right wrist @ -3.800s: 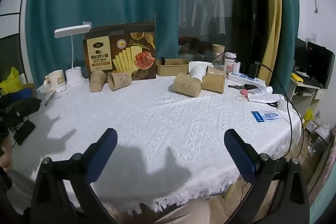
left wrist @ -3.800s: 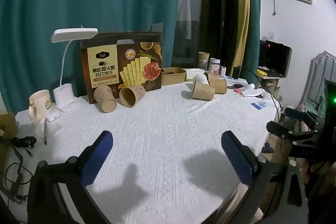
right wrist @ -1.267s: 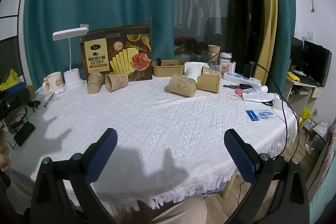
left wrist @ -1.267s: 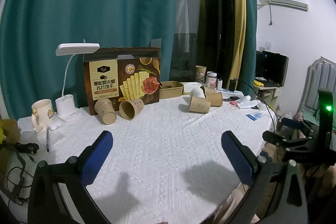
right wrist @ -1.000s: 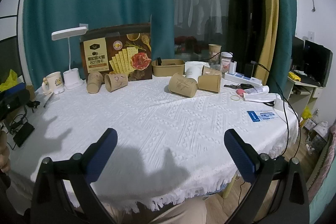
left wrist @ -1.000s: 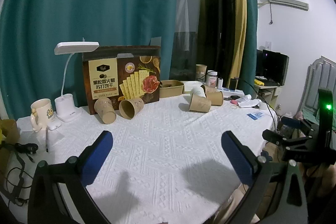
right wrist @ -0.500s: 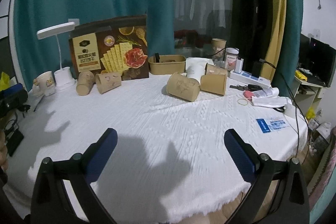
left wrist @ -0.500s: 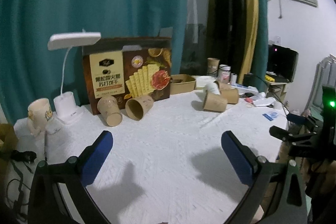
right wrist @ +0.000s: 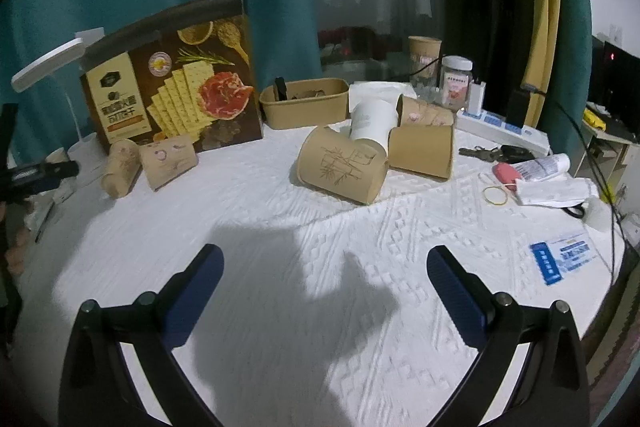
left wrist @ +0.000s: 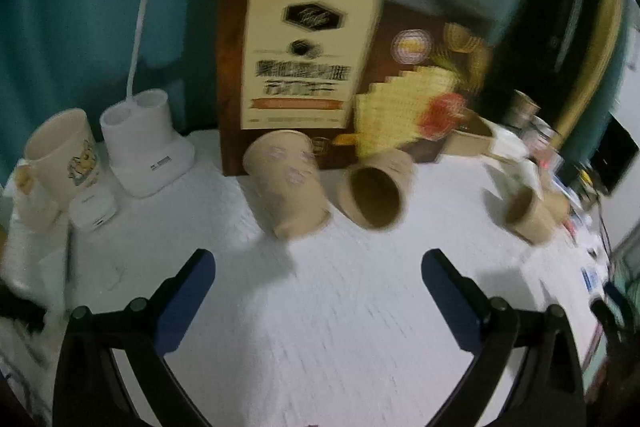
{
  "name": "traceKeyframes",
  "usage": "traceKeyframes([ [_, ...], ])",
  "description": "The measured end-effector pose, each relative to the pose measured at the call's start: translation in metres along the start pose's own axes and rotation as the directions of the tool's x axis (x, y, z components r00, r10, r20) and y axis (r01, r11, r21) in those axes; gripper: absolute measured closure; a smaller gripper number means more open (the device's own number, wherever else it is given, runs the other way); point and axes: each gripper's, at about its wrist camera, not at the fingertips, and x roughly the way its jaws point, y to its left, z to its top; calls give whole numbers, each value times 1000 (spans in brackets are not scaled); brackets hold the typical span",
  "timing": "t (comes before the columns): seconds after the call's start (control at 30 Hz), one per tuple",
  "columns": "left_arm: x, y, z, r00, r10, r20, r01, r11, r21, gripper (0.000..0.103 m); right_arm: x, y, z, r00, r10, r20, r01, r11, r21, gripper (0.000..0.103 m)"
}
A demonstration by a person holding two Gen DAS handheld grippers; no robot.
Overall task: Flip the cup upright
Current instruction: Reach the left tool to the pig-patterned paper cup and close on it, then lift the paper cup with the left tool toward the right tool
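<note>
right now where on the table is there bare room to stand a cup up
Bare cloth lies between the right gripper and the bamboo cup, and left toward the two cups by the cracker box. It is crowded behind the bamboo cup and along the right edge, around the rubber band and card.

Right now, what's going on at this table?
A person holds two grippers over a white-clothed table; both are open and empty. The left gripper points at two paper cups by the cracker box: one upside down, one on its side. The right gripper faces a tipped cup cluster. No cup has been touched yet. The left view is blurred.
</note>
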Motion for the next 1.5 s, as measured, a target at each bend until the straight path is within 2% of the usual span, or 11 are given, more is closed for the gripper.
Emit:
traceKeyframes([
  [0.2,63,21,29,999,-7,-52,2,997,-83,1,22,-6,-3,999,-4,-36,6,999,40,2],
  [0.33,99,32,39,994,-17,-110,3,993,-119,18,27,-13,-9,999,-15,-52,19,997,70,2],
  [0.47,115,40,41,989,-35,-143,14,989,-145,32,25,-18,-13,998,-20,-56,25,996,87,2],
  [0.5,116,40,40,988,-42,-148,19,989,-149,41,24,-18,-13,998,-21,-57,26,996,89,2],
  [0.7,96,36,32,989,-65,-133,44,987,-153,43,1,-17,-13,1000,-17,-26,20,995,100,2],
  [0.9,36,22,19,993,-90,-72,80,989,-128,43,-31,-13,-28,1000,7,5,-8,994,113,2],
  [1.03,-8,-4,-4,987,-152,-56,147,986,-76,43,-52,-10,-48,1000,24,-2,-23,994,106,2],
  [1.17,-36,-44,-48,957,-269,-107,265,963,-53,43,-69,-9,-68,999,52,-17,-50,993,103,2],
  [1.27,-40,-83,-86,915,-361,-179,357,933,-52,43,-82,-9,-81,997,71,-27,-68,993,97,2],
  [1.4,-36,-131,-133,857,-425,-293,435,900,-34,43,-91,-13,-96,995,88,-40,-83,990,114,2],
  [1.5,-33,-153,-154,829,-436,-351,462,887,-11,43,-94,-19,-106,994,93,-53,-85,986,140,2],
])
